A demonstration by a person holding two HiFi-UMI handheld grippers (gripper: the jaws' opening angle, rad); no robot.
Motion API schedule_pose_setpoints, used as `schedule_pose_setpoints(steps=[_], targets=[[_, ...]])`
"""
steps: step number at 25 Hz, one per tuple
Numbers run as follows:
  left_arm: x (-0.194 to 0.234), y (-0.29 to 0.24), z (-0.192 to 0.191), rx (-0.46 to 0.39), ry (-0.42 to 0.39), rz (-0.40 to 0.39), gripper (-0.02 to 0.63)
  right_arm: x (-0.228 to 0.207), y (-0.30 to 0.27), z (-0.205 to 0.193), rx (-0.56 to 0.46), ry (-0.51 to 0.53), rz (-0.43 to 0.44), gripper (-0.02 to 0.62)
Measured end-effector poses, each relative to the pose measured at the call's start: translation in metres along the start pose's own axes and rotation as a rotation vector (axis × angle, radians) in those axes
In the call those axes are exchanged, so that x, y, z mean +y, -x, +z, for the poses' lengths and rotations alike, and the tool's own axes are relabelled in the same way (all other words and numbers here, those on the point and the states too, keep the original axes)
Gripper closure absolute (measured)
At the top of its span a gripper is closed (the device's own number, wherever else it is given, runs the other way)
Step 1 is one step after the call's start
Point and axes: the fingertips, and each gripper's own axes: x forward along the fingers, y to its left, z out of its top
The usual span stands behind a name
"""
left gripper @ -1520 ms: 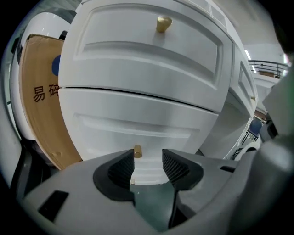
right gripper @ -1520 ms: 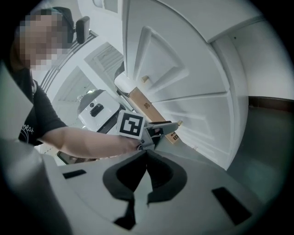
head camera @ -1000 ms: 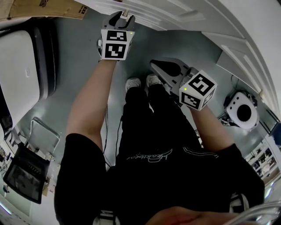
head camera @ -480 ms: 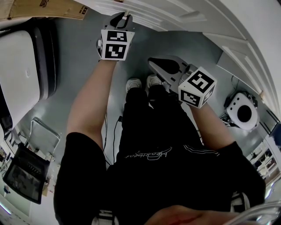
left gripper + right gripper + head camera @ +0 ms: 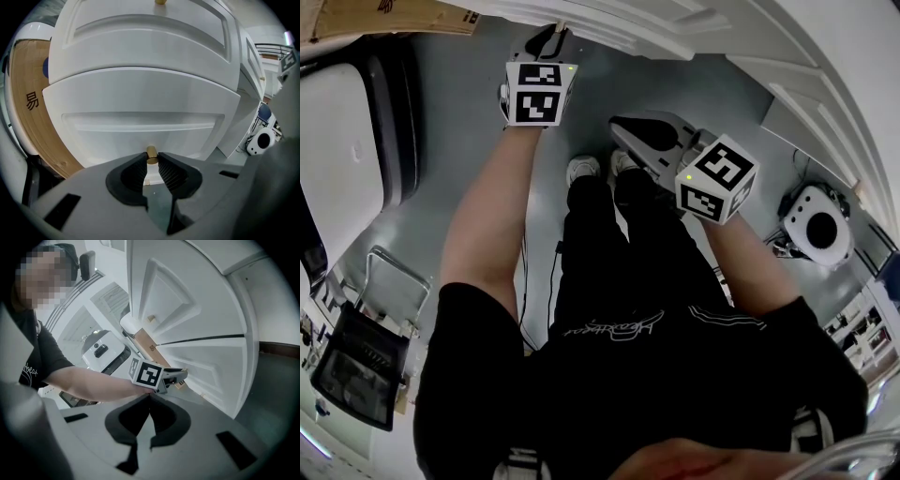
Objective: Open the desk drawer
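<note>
The white desk drawer front (image 5: 140, 108) fills the left gripper view, with a small brass knob (image 5: 151, 152) low on it. My left gripper (image 5: 151, 158) is shut on that knob, and both dark ribbed pads press its sides. In the head view the left gripper (image 5: 548, 37) reaches up to the white desk edge (image 5: 609, 33) at the top. My right gripper (image 5: 623, 127) hangs over the floor beside the person's shoes, away from the desk. Its jaws (image 5: 150, 398) are shut with nothing between them. The right gripper view also shows the left gripper (image 5: 176, 376) at the drawer.
A second brass knob (image 5: 161, 2) sits on the panel above. A cardboard box (image 5: 28, 108) leans left of the drawer. A white case (image 5: 337, 141) and a black chair (image 5: 356, 361) stand at the left, and a round white device (image 5: 814, 230) with cables at the right.
The left gripper's jaws have closed onto the drawer knob and it has edged toward the desk. The right gripper has barely shifted.
</note>
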Motion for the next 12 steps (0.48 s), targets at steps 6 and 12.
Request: schedule_pose_setpoints(steps=[6,12], targets=[[0.0,0.015,-0.013,0.03,0.011,0.004,0.526,0.011,0.003,-0.008,-0.007,-0.045,-0.011,0.591],[-0.003,0.028,-0.026,0.045,0.011,-0.013,0.526,0.024,0.003,-0.014,-0.018,-0.075,-0.015,0.591]])
